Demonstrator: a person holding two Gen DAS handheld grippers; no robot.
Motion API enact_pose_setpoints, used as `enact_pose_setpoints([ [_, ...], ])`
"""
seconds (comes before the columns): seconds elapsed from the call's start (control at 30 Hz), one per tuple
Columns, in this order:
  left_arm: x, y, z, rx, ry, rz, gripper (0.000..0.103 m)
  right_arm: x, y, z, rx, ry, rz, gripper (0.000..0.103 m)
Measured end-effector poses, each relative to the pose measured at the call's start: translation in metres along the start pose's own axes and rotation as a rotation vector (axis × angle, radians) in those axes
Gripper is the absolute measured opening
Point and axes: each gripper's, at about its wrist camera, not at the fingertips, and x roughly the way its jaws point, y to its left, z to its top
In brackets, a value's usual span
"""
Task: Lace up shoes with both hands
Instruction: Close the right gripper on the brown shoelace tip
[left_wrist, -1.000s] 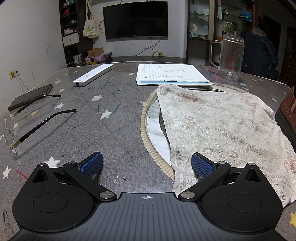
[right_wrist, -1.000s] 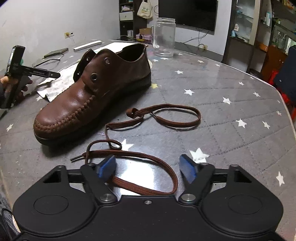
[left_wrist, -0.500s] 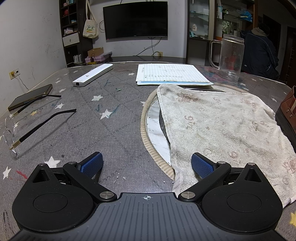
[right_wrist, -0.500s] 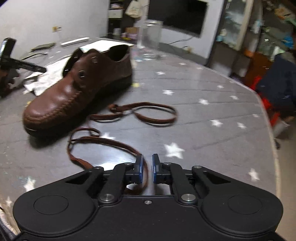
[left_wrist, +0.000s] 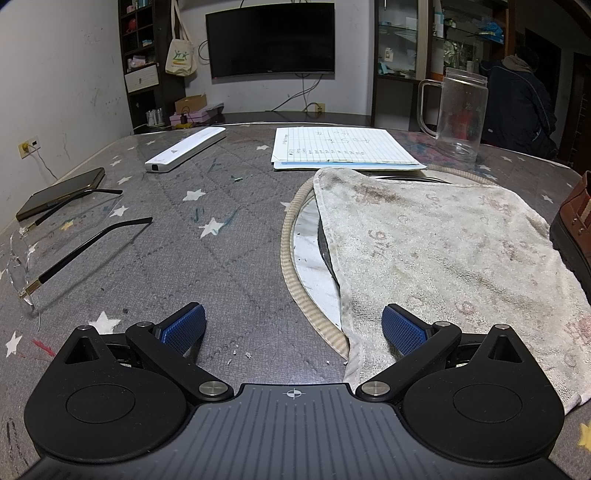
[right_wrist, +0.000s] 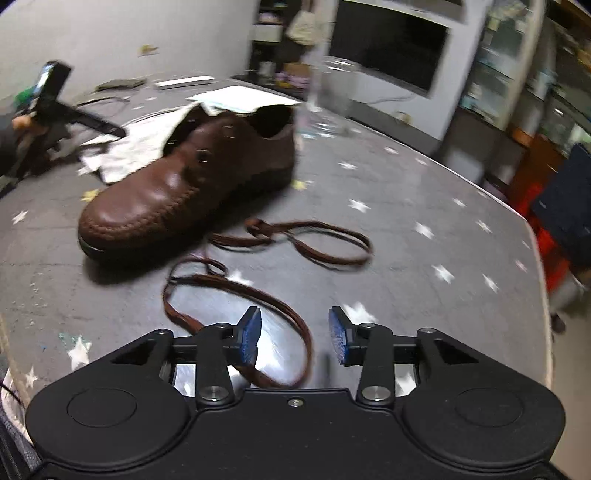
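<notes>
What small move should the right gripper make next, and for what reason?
Probably close the right gripper on the brown lace. Its jaws stand open with a loop of the lace lying on the table between them, nothing is held, and the brown shoe has empty eyelets. The left gripper is open, away over the towel.

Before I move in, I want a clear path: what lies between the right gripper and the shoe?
In the right wrist view, only loops of the brown lace on bare table between the gripper and the shoe.
</notes>
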Motion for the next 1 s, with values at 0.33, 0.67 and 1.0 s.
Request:
enact_pose_setpoints([
  [0.33, 0.000, 0.000, 0.000, 0.000, 0.000, 0.000, 0.103, 0.028, 0.005, 0.024, -0.068, 0.075, 0.160, 0.030],
  [0.67, 0.000, 0.000, 0.000, 0.000, 0.000, 0.000, 0.103, 0.008, 0.008, 0.006, -0.076, 0.127, 0.030, 0.003],
  [1.0, 0.001, 0.001, 0.000, 0.001, 0.000, 0.000, 0.103, 0.009, -0.004, 0.003, -0.028, 0.131, 0.022, 0.029],
])
